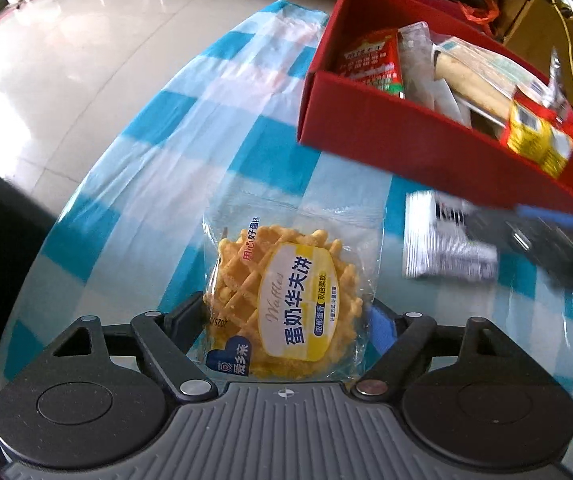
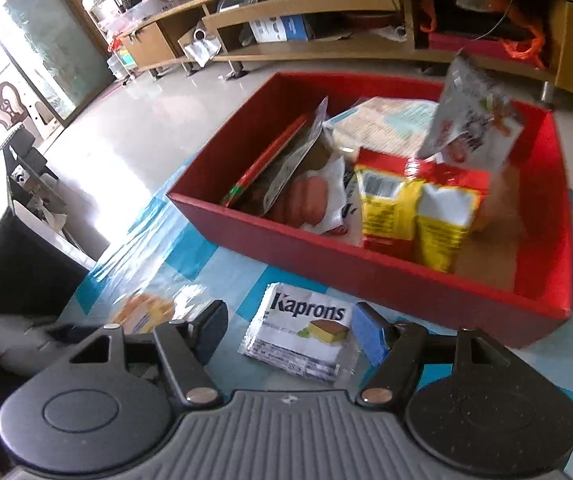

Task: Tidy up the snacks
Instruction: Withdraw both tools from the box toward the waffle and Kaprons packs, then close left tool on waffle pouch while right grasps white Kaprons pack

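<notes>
A clear packet with a yellow waffle (image 1: 286,296) lies on the blue-and-white checked tablecloth (image 1: 166,184), between the wide-open fingers of my left gripper (image 1: 286,320). A white Kaprons wafer packet (image 2: 302,332) lies flat between the open fingers of my right gripper (image 2: 290,326); I cannot tell whether either gripper touches its packet. The Kaprons packet (image 1: 442,240) and the blurred right gripper (image 1: 546,240) also show in the left wrist view. The red box (image 2: 366,276) behind holds several snack packets. The waffle packet (image 2: 146,308) shows blurred at the left.
The red box (image 1: 406,148) stands at the table's far right. The table edge curves along the left, with tiled floor (image 1: 66,60) beyond. Low wooden shelves (image 2: 306,8) line the far wall. A dark object (image 2: 18,264) stands left of the table.
</notes>
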Demonstrator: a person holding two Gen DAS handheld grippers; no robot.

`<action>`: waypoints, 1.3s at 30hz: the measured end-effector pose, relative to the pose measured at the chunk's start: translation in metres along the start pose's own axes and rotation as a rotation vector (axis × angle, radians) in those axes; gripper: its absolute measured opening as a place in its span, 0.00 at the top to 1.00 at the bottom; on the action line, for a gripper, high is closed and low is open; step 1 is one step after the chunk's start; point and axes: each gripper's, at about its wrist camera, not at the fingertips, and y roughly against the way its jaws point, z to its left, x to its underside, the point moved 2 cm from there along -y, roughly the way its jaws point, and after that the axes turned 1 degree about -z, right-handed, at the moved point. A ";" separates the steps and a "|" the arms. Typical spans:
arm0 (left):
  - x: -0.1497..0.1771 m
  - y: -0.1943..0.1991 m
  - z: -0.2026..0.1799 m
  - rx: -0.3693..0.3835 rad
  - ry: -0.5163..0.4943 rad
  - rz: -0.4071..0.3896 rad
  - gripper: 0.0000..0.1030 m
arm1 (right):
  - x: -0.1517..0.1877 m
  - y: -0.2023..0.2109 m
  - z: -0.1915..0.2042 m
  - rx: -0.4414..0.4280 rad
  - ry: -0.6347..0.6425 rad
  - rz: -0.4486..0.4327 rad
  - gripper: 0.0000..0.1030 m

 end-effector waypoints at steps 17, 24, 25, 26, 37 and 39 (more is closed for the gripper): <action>0.012 0.006 0.027 0.073 0.044 0.017 0.17 | 0.029 0.013 0.019 -0.147 0.051 0.128 0.26; 0.013 0.002 0.027 0.060 0.040 0.021 0.16 | 0.022 -0.015 0.026 0.017 0.205 0.109 0.25; 0.012 0.001 0.025 0.051 0.028 0.017 0.16 | 0.024 -0.024 0.028 0.027 0.224 0.129 0.25; 0.012 0.000 0.023 0.043 0.018 0.014 0.16 | 0.025 -0.030 0.028 0.045 0.251 0.143 0.25; 0.016 -0.006 0.013 -0.052 -0.066 -0.024 0.06 | 0.033 -0.047 0.027 0.149 0.285 0.122 0.00; 0.018 -0.011 0.019 -0.077 -0.039 -0.016 0.00 | 0.033 -0.049 0.030 0.162 0.316 0.127 0.00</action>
